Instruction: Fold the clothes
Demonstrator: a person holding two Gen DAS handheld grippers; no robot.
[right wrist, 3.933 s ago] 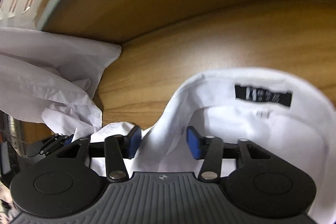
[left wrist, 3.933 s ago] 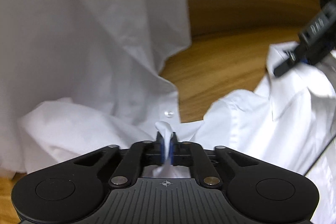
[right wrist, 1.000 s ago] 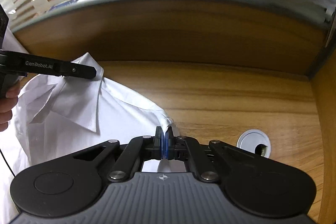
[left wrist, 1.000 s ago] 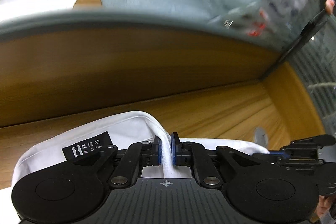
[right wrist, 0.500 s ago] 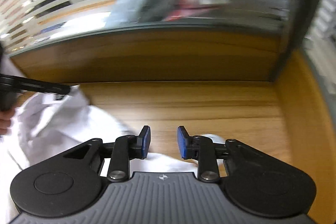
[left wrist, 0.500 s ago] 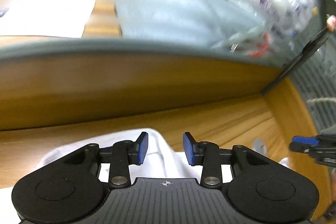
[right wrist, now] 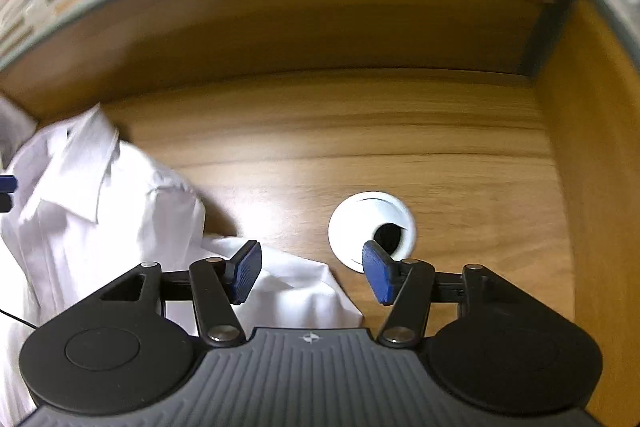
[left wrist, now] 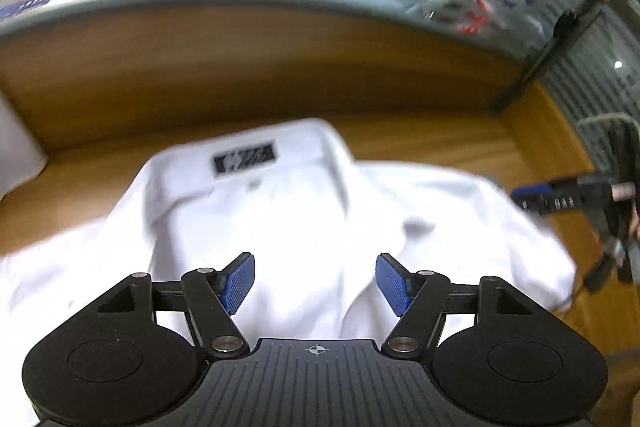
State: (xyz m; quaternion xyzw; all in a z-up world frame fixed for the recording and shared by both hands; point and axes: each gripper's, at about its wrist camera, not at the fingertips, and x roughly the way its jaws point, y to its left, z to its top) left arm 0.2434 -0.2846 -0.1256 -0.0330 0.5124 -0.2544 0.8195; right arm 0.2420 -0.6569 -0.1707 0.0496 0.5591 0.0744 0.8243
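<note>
Shirt: the white shirt [left wrist: 304, 211] lies on the desk [right wrist: 360, 147] toward its back edge, collar with a dark label [left wrist: 244, 159] facing the rear panel.
Cable hole: a white grommet [right wrist: 372, 223] near the desk's right edge, just beside the shirt's shoulder.
Left gripper [left wrist: 316, 285]: tilted down over the shirt; jaws opening, blue pads apart, pressing nothing.
Right gripper [right wrist: 312, 273]: over the shirt's shoulder edge; jaws opening, cloth below, not pinched.

A white cotton-like cloth shirt [left wrist: 304, 223], smooth and matt, lies on a wood-grain desk [right wrist: 400, 147] with a satin sheen. Beside the shirt, a glossy white plastic cable grommet [right wrist: 372, 223].
</note>
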